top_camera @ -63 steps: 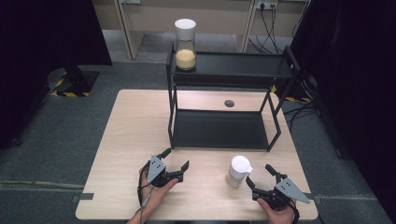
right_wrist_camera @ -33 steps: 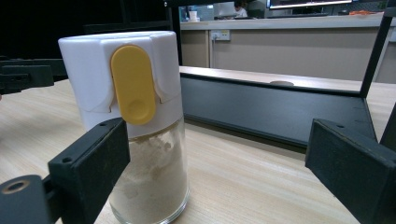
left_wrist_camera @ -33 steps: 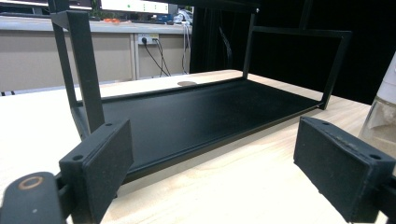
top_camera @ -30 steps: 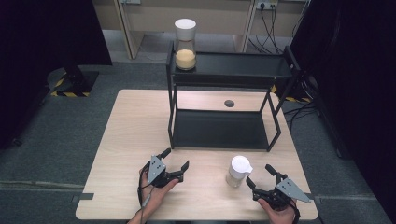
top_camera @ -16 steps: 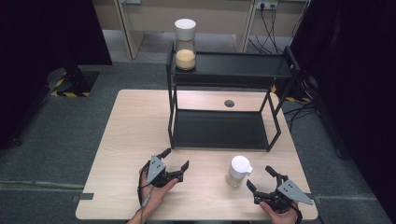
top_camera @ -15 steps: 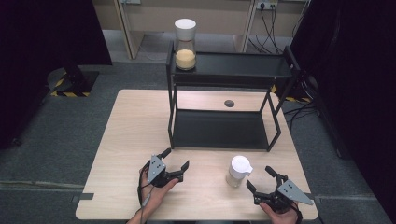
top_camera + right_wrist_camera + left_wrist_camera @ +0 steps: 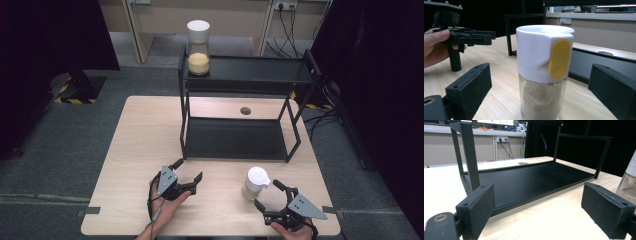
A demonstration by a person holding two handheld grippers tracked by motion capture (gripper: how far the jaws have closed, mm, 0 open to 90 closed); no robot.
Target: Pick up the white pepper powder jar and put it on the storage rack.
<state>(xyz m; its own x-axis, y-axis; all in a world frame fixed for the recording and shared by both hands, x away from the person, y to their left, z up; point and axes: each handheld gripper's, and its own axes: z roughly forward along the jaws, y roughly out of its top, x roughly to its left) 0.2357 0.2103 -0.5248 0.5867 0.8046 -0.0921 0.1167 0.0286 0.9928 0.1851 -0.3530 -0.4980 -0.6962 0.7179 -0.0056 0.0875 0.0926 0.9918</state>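
Fingers are gaping wide on the right gripper [image 7: 269,195], flanking the upright white-capped glass shaker jar [image 7: 254,183] dead ahead; the left gripper [image 7: 188,175], also spread, is sitting farther off.

Before me a black metal two-tier shelf rack [image 7: 240,135] stands on the light wooden table [image 7: 140,145], a tall glass jar of yellow grains with a white lid [image 7: 198,47] upright on its top tier's left end.
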